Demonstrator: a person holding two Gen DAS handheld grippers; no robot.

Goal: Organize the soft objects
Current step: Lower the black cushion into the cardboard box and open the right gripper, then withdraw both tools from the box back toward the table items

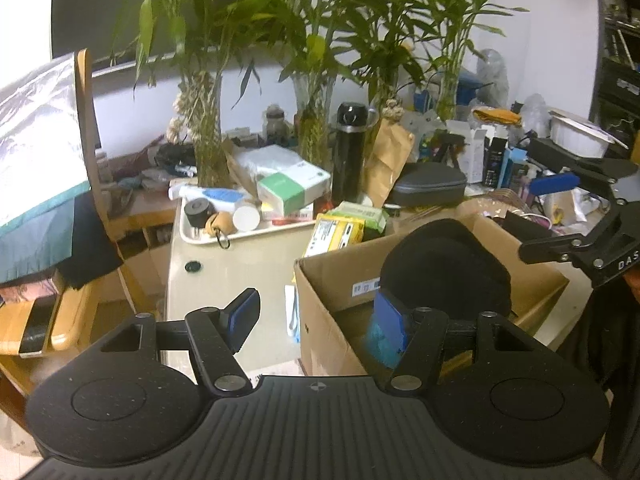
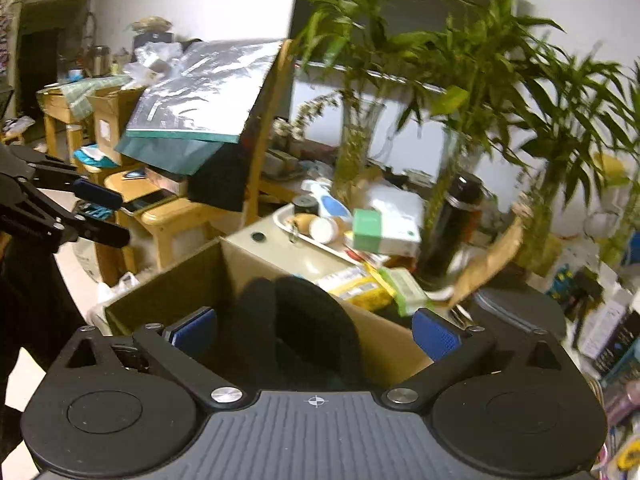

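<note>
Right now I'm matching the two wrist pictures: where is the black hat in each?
Left wrist: black hat right of centre, inside the cardboard box.
Right wrist: hat at lower centre, in the box.
Shared landmark: black flask on the desk behind.

Lived-in home room, cluttered. Desk (image 1: 224, 280) crowded: bamboo stalks in glass vases (image 1: 316, 120), black flask (image 1: 350, 148), tissue box (image 1: 292, 188), tray (image 1: 248, 236) of small items, cardboard box (image 1: 332, 280). Wooden chair (image 2: 176, 216) piled with bags; further wooden table (image 2: 60, 108) behind, likewise heaped. White walls, tiled floor.
</note>
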